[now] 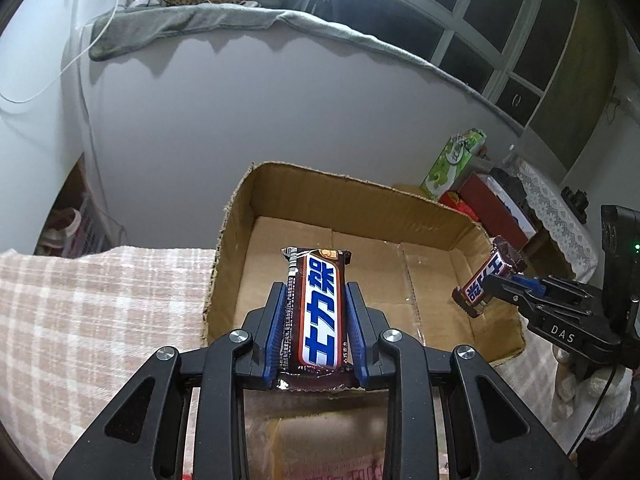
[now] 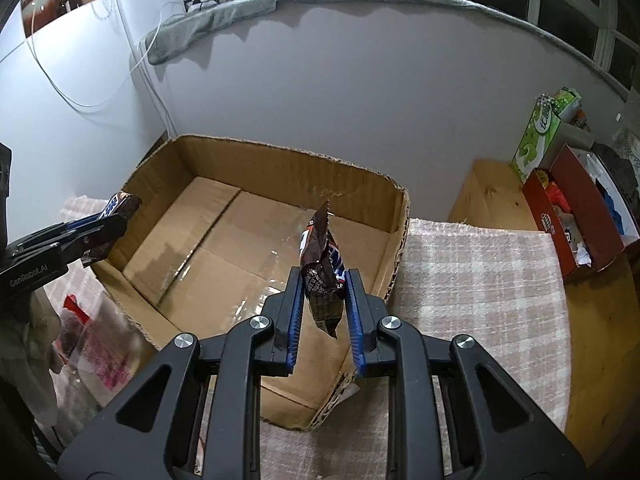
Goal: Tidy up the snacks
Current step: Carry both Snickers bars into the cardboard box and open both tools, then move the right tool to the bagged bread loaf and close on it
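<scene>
Now left gripper [image 1: 316,300] clamping chocolate bar [image 1: 316,312], right gripper [image 2: 323,280] clamping another bar [image 2: 322,276], both above cardboard box [image 2: 280,160]

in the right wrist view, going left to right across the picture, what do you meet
left hand-held gripper with its candy bar → cardboard box → right hand-held gripper clamping a second candy bar → checked cloth → green carton → red box

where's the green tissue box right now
The green tissue box stands at the right of both wrist views, against the wall behind the open red box, beyond the cardboard box.
</scene>
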Motion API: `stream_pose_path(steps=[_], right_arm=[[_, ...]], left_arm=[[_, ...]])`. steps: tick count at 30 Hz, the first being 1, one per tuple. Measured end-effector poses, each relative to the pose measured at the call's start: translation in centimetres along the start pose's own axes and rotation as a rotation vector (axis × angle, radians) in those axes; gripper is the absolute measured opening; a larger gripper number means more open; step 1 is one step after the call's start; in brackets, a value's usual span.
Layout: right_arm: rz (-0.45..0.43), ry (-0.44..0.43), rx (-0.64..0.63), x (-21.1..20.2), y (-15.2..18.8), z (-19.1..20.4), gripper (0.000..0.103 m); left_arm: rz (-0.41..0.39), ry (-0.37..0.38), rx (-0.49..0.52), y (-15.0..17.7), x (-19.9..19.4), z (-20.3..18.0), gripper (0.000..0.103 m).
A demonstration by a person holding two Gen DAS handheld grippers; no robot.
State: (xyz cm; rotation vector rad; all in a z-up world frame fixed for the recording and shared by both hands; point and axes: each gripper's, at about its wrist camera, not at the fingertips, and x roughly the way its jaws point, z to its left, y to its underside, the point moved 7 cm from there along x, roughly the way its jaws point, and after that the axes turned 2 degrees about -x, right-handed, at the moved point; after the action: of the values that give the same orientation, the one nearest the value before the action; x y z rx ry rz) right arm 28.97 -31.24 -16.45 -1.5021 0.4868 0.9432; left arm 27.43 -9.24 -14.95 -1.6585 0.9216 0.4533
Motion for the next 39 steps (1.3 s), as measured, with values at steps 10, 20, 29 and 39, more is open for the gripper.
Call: stream_pose_path(steps=[10, 20, 29, 39], right_arm=[[-0.015, 0.007, -0.005, -0.6, -0.2, 0.1, 0.045], [-0.056, 0.009, 0.003, -3.4, -0.2, 0.5, 0.045], [-0.107, -0.006, 0.015, -6.8, 0.4, 1.4, 0.06], [-0.082, -0.1, -0.003, -8.0, 3.7, 5.0, 0.06]], left_arm=[[-0.011, -0.009, -0.009, -0.9, -0.7, 0.0, 0.037], [-0.06, 0.006, -0.013, -1.0, -3.9, 0.2, 0.037], [-0.081, 0.013, -0.027, 0.6, -6.7, 1.1, 0.037], [-0.071, 0.039, -0.06, 4.0, -8.3, 1.6, 0.037]])
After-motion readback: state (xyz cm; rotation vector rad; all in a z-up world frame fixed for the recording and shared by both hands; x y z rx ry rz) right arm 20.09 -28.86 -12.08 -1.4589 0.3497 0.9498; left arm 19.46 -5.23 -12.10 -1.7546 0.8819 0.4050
